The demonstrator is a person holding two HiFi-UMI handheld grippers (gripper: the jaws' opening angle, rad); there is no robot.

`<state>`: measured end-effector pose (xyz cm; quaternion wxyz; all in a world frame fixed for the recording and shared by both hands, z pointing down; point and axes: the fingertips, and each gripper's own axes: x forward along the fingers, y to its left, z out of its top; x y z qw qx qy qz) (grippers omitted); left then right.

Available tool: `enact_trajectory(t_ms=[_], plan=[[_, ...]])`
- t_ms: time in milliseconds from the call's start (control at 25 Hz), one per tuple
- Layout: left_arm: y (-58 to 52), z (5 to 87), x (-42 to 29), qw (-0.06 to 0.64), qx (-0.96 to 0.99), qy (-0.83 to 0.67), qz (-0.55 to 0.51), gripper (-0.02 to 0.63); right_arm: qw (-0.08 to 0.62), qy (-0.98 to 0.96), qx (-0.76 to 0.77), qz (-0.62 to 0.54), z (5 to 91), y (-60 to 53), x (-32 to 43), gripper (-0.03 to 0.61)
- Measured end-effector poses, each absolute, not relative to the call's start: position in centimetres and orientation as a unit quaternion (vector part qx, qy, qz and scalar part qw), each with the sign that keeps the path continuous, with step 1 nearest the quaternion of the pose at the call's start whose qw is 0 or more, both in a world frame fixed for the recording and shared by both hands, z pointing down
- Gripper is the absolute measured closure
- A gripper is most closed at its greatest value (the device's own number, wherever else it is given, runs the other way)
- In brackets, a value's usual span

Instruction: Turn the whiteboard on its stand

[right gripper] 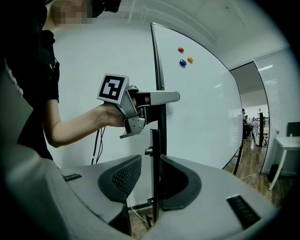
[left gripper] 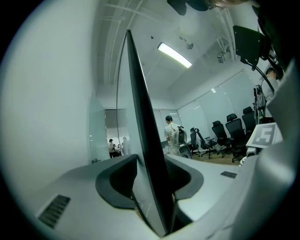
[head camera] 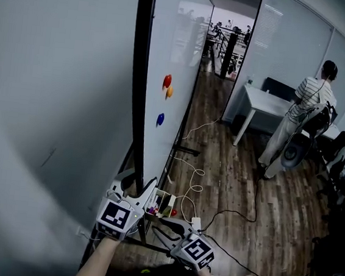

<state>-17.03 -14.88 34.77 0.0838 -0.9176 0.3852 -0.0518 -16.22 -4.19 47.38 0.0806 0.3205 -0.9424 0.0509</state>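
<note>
Right, clamped with the left gripper (head camera: 138, 183) onto the dark side edge of the whiteboard (head camera: 173, 73), low down, pads pressed on either face. Spread wide at the right gripper (head camera: 162, 226), just under that grip, straddling the stand post (right gripper: 154, 159) below the whiteboard, not squeezing it. Standing upright, seen edge-on, wall (head camera: 55, 91) close behind the whiteboard. Stuck on the whiteboard's face: red, orange and blue magnets (head camera: 167, 80). Well beyond the whiteboard, at a white desk (head camera: 265, 102): person in a striped shirt (head camera: 312, 94).
</note>
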Motion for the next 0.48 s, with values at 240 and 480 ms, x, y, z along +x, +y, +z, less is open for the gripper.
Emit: enact_trajectory(t_ms=[240, 480], plan=[[-15.5, 35.1, -17.2, 0.074, -0.910, 0.405, -0.056, 0.459, 0.084, -0.943, 0.319, 0.048, 47.4, -5.1, -15.3, 0.477], [-15.6, 34.9, -17.2, 0.063, -0.907, 0.413, -0.054, 0.460, 0.087, -0.942, 0.319, 0.064, 47.9, -4.9, -14.8, 0.477]])
